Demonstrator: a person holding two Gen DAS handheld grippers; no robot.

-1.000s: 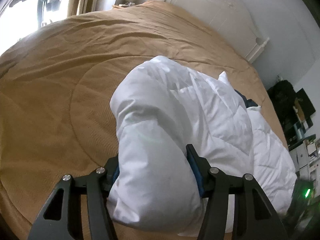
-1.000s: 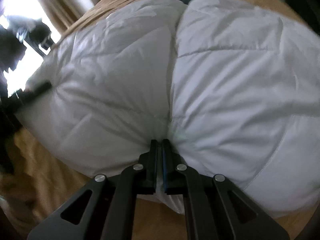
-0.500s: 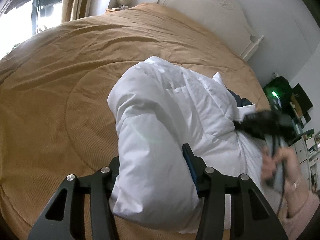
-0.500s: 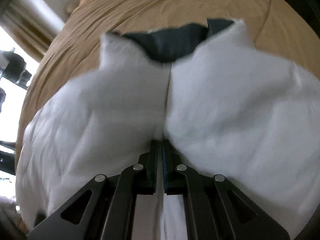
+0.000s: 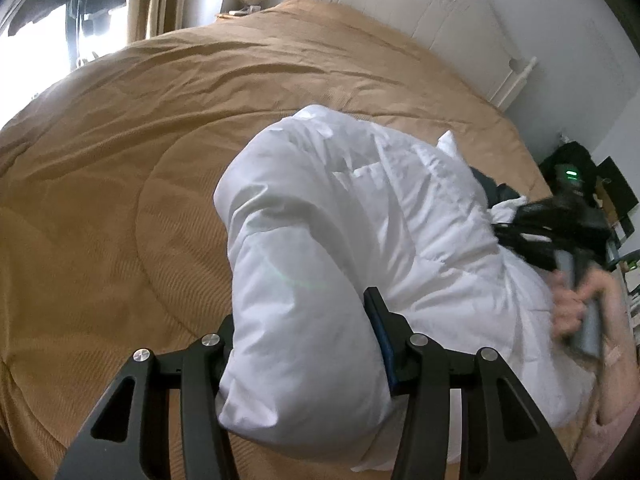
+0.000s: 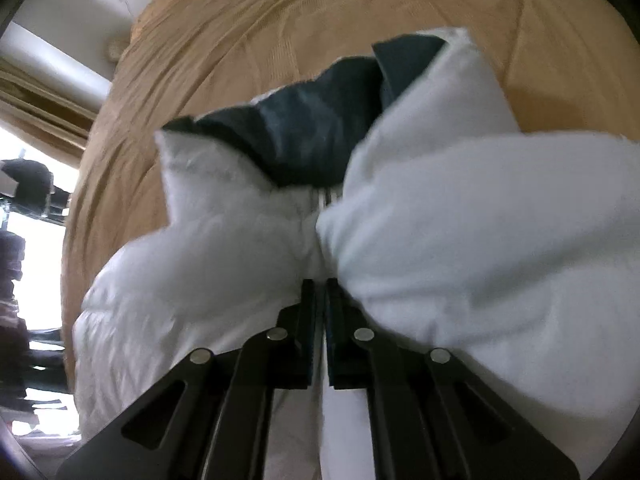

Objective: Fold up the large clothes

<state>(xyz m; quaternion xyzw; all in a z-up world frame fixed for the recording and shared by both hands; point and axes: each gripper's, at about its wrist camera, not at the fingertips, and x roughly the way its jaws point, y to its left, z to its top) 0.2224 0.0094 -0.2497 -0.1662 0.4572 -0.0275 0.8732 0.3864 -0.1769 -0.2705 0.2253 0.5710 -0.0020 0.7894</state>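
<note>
A white puffy jacket [image 5: 340,208] lies bunched on a bed with a tan cover [image 5: 120,160]. My left gripper [image 5: 300,312] is shut on a thick padded roll of it near the bed's front edge. In the right wrist view the jacket [image 6: 460,220] shows its dark blue lining [image 6: 312,136] at the collar. My right gripper [image 6: 320,284] pinches white fabric at the front zip line; its jaws are opening slightly, with cloth still between them. The same right gripper [image 5: 500,230] and the hand [image 5: 576,304] that holds it show at the jacket's right side.
A white headboard [image 5: 420,12] stands at the far end of the bed. A bright window with curtains [image 5: 160,0] is at the left. Dark clutter and shelves [image 5: 576,168] crowd the right side. Bare tan cover [image 6: 280,20] stretches beyond the collar.
My right gripper travelled across the jacket with fabric pinched, and the collar with its dark lining came into view. Its hand entered the left wrist view. The left gripper kept its hold and place.
</note>
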